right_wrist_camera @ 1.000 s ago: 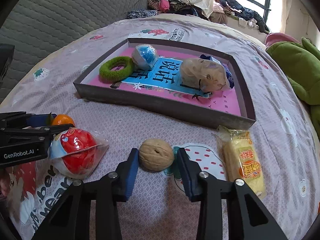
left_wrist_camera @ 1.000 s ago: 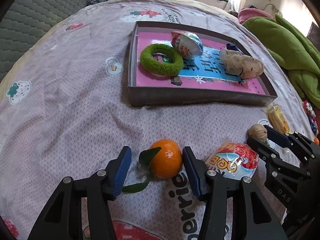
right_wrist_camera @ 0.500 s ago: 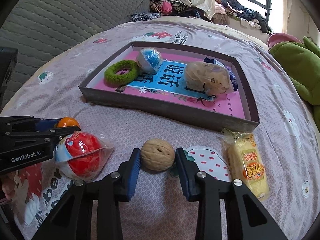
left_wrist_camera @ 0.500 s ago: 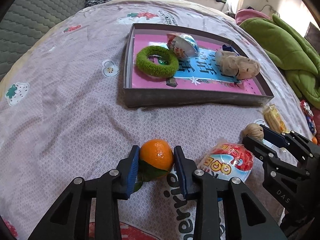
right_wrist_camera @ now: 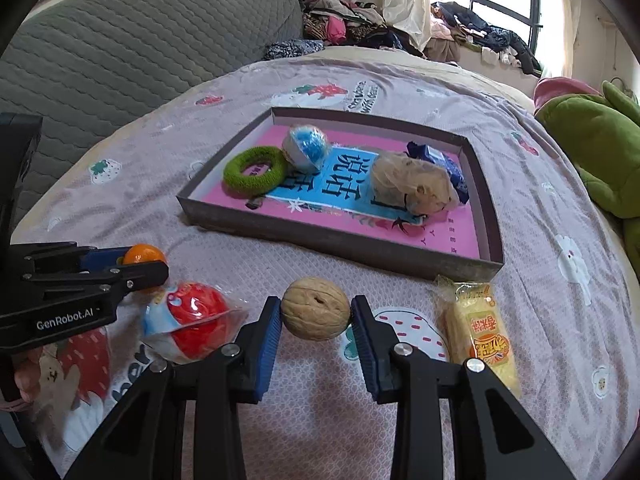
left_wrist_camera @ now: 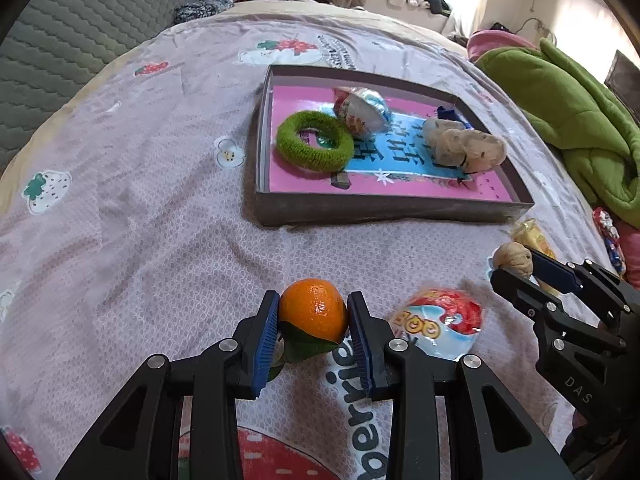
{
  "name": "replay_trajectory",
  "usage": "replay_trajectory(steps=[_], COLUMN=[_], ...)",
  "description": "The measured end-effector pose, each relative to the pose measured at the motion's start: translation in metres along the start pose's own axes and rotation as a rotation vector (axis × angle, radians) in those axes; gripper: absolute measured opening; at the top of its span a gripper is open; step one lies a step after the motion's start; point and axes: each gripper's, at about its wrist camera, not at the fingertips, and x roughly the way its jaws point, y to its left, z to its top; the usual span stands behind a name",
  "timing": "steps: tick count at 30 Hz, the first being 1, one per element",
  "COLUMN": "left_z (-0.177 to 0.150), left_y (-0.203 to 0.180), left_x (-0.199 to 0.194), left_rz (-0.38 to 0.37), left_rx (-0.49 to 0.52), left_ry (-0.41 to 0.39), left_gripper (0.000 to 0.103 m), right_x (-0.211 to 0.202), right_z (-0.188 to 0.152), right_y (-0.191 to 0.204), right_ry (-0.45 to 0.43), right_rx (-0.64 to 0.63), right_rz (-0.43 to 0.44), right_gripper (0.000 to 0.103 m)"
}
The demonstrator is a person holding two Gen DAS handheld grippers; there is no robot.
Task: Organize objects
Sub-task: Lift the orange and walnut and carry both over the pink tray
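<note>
Orange mandarin point(left_wrist_camera: 313, 312) with a green leaf point(left_wrist_camera: 306, 346) under it sits clamped in your left gripper point(left_wrist_camera: 313, 334); both blue pads point(left_wrist_camera: 266, 340) press its sides, low over the bedsheet point(left_wrist_camera: 120, 220). Tan walnut point(right_wrist_camera: 315, 314) is pinched the same way in your right gripper point(right_wrist_camera: 316, 336), pads touching both ends, just in front of the tray.

Between the 2 grippers lies 1 red-and-white wrapped ball snack point(right_wrist_camera: 192, 320); its wrapper shows letters like "OOE" in the left wrist view, not fully readable. Yellow snack pack point(right_wrist_camera: 482, 334) lies right of the walnut, red label with Chinese characters, too small to read.

Grey shallow tray point(right_wrist_camera: 340, 248) sits beyond, well apart from both held items. Inside: pink liner with a blue panel of large Chinese characters point(right_wrist_camera: 344, 172), 1 green fuzzy ring point(right_wrist_camera: 256, 170) at the left, 1 blue-and-white wrapped ball point(right_wrist_camera: 306, 148) touching it, 1 beige netted bundle point(right_wrist_camera: 412, 188) at the right, 1 dark blue packet point(right_wrist_camera: 436, 160) behind that.

Left gripper body reads "GenRobot.AI" in the right wrist view; right gripper body reads "DAS" in the left wrist view. Sheet has strawberry prints and partial text "berrie". Green blanket point(left_wrist_camera: 568, 120) lies at the far right; grey quilted headboard point(right_wrist_camera: 140, 48) behind.
</note>
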Motion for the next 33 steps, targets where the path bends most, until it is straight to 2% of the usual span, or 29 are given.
replay_trajectory(steps=[16,33], left_z=[0.006,0.027], left_y=[-0.008,-0.021], left_x=[-0.031,-0.071], left_rz=[0.006,0.021], left_rx=[0.007,0.033], left_ry=[-0.074,-0.199], left_gripper=[0.035,0.035], right_x=[-0.031,-0.072], right_z=[0.012,0.033], right_y=[0.015,0.018], right_ry=[-0.071,-0.176], right_rx=[-0.015,0.003], right_rz=[-0.004,-0.001], right_gripper=[0.036,0.036])
